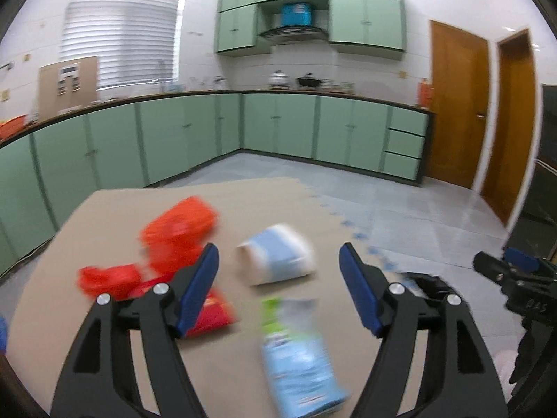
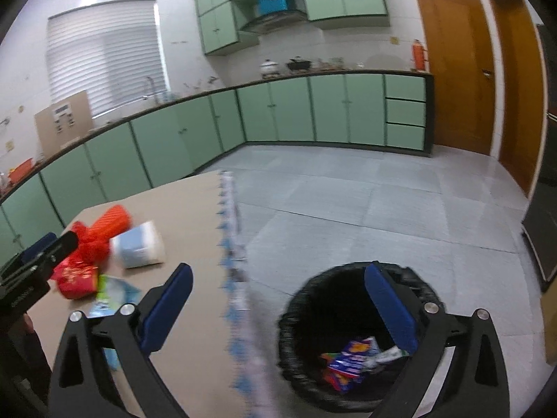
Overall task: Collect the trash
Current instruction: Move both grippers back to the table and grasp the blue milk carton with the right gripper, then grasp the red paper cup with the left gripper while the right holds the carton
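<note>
On the tan table (image 1: pixel 115 209) lie trash items: red-orange wrappers (image 1: pixel 177 230), a red packet (image 1: pixel 209 317), a white and blue pack (image 1: pixel 276 254) and a blue and green pouch (image 1: pixel 299 358). My left gripper (image 1: pixel 278 278) is open and empty above them, the white and blue pack between its fingertips. My right gripper (image 2: pixel 278 299) is open and empty, over the table's edge and the black-lined bin (image 2: pixel 303 299), which holds colourful wrappers (image 2: pixel 351 358). The same table trash shows in the right wrist view (image 2: pixel 115 244).
Green kitchen cabinets (image 1: pixel 174 139) run along the far walls. Wooden doors (image 1: pixel 456 104) stand at the right. The tiled floor (image 2: pixel 383 202) lies beyond the table. The bin's rim (image 1: pixel 428 282) shows at the table's right edge.
</note>
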### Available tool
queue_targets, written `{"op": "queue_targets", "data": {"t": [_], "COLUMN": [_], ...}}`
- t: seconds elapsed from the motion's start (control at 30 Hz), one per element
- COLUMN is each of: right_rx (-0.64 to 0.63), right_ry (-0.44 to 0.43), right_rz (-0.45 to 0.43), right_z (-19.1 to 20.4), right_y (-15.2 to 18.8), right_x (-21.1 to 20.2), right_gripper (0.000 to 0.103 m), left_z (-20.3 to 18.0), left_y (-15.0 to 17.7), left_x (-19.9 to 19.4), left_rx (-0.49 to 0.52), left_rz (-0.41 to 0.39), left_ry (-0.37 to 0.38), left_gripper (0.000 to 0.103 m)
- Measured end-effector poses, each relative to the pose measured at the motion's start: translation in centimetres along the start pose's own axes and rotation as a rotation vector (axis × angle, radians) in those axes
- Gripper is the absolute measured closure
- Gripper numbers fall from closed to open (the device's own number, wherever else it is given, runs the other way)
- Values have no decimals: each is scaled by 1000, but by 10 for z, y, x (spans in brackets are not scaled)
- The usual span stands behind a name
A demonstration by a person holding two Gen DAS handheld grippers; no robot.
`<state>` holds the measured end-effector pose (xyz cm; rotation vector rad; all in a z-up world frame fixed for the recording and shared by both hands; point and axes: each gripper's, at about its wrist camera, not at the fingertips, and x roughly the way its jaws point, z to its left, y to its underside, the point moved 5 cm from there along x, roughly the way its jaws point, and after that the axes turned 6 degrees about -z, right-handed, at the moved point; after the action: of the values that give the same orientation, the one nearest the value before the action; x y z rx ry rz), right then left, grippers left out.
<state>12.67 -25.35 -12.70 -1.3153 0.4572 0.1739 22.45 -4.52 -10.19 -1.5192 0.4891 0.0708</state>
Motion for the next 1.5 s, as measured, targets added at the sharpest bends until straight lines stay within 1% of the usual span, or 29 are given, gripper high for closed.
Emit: {"op": "queue_targets", "data": {"t": [0.13,0.3,0.47,0.73,1.1,1.2,1.23,1.27,1.3,1.33,1.37,1.4,1.47,1.5], "right_rx": [-12,-84,-147,-210,-240,-250,-254,-256,-252,-248,-240,-229,-219,-226], "right_ry": [-52,-110,-129,-116,-104,-102,-104,-112,-125,-141,-158,-166,-186,-182], "right_rz": [-11,3,31,64,125,144,158,176,189,206,226,233,217,217], "right_z": [44,94,126,158,170,171,171,172,171,171,170,168,166,165], "right_y": [11,31,47,62,74,77,79,81,82,84,86,87,85,85], "right_x": [2,4,8,16,29,33,36,38,39,41,42,43,40,39], "right_gripper": [6,6,6,6,6,8,13,20,25,37,52,53,57,57], "left_z": [42,83,114,131,135,133,133,133,132,132,131,130,128,126], "left_y": [8,21,30,41,45,43,43,43,43,42,42,42,42,42], "left_x": [-14,-29,-41,-48,-46,-44,-43,-42,-42,-41,-41,-40,-37,-36], "left_rx": [-9,-49,-84,-110,-115,-115,-113,-112,-110,-108,-108,-108,-112,-114], "left_rz": [9,31,40,51,54,58,59,60,61,62,64,67,75,79], "left_ry": [-76,-144,-185,-192,-195,-193,-192,-191,-190,-189,-187,-184,-178,-174], "left_gripper": [34,34,34,34,34,34,34,34,34,34,34,34,34,34]}}
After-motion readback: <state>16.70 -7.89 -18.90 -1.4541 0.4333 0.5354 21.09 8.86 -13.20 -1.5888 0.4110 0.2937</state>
